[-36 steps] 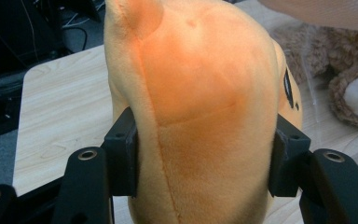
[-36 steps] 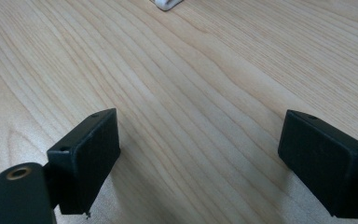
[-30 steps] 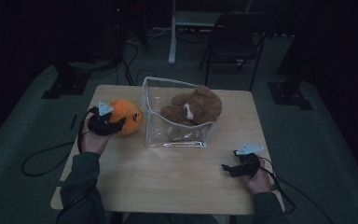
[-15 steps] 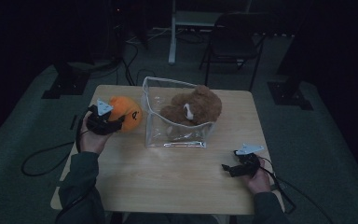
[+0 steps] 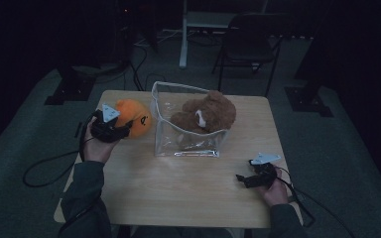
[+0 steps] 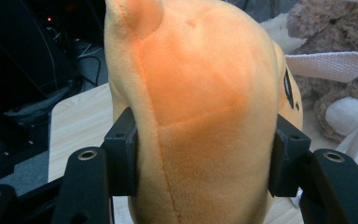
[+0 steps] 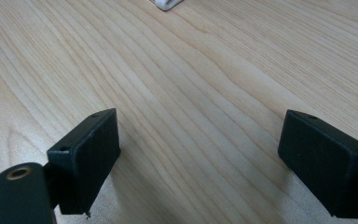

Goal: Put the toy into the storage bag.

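Orange plush toy (image 6: 200, 112) pinched between pads of left gripper (image 5: 110, 128), jaws pressing its soft flanks, toy bulging beyond them. Clear plastic bag (image 5: 188, 144) stands just past this gripper, on toy's far side, open mouth up, brown teddy bear (image 5: 206, 114) already inside. Likely next move: lift toy over near rim, drop in. Right gripper (image 7: 200, 163) spread wide, holding nothing, low over bare tabletop (image 7: 191, 70), well apart from bag; left hand clearly nearer.
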`<state>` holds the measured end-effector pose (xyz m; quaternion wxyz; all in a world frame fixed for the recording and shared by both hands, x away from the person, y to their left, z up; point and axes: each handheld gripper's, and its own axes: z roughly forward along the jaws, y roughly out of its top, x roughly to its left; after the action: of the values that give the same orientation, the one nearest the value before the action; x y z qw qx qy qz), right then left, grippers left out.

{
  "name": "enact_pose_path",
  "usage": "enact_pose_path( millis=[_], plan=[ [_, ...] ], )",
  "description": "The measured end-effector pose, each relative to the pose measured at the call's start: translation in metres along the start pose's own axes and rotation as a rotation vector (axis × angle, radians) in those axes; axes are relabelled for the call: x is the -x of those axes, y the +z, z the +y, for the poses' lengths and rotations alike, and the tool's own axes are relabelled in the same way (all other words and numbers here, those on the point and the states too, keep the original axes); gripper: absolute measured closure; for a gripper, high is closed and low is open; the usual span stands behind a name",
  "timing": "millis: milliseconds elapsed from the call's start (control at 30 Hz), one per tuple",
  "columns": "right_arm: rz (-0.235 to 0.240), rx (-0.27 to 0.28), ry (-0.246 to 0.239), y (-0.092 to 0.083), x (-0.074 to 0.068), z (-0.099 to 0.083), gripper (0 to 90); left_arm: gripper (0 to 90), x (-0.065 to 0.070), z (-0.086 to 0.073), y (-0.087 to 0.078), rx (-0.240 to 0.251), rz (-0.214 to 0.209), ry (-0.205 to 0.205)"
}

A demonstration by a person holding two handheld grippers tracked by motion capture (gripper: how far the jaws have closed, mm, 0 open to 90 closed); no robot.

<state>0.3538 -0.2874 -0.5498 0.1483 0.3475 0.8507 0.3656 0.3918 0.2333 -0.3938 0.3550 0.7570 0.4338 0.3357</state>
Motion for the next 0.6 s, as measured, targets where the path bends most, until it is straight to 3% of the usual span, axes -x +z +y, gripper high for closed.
enact_pose_path(
  millis=[600],
  plan=[
    [0.000,-0.001,-0.001,-0.0001,0.0001,0.0000,12.0,41.2,-0.0008,0.0072,-0.0108,0.028,0.017,0.017]
  ],
)
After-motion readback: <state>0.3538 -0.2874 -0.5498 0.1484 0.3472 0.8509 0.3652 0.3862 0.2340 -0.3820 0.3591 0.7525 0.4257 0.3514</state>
